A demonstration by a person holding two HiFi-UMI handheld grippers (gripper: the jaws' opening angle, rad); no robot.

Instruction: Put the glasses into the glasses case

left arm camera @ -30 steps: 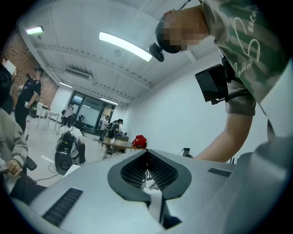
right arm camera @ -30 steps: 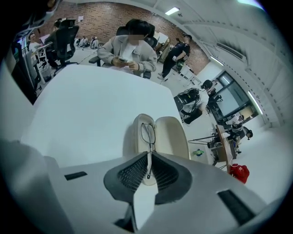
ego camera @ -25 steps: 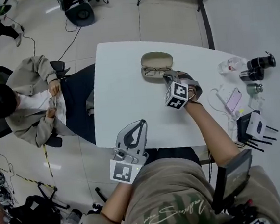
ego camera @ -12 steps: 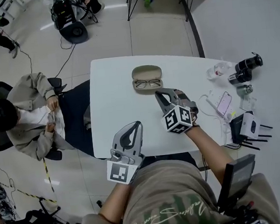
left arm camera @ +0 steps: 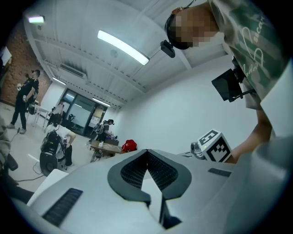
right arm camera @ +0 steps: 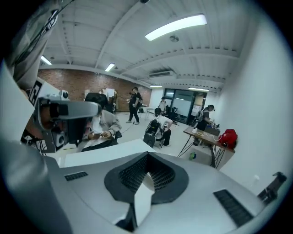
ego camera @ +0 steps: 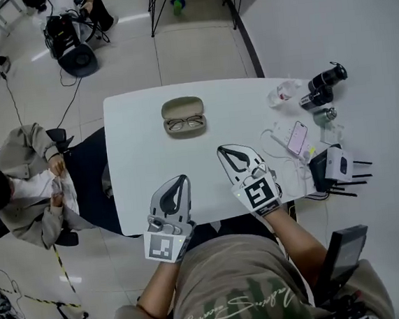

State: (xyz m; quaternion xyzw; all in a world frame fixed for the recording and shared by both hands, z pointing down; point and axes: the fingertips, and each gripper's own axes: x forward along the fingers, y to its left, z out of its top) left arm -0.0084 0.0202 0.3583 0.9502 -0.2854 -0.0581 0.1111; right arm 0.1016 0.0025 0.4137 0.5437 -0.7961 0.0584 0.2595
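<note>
While glasses (ego camera: 185, 123) lie cased, right claw (ego camera: 225, 149) — distant

Your head view looks steeply down on the white table (ego camera: 136, 161) from above. Each gripper view sits close behind its jaws, facing out across the room; the right one also shows that table.

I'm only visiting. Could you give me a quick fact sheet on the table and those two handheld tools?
Table: white
Glasses case: open, on the far half of the table
Glasses: lying inside the case
Left gripper: jaws together, holding nothing, at the near edge
Right gripper: jaws together, holding nothing, over the table
Task status: glasses in, lid not shut
</note>
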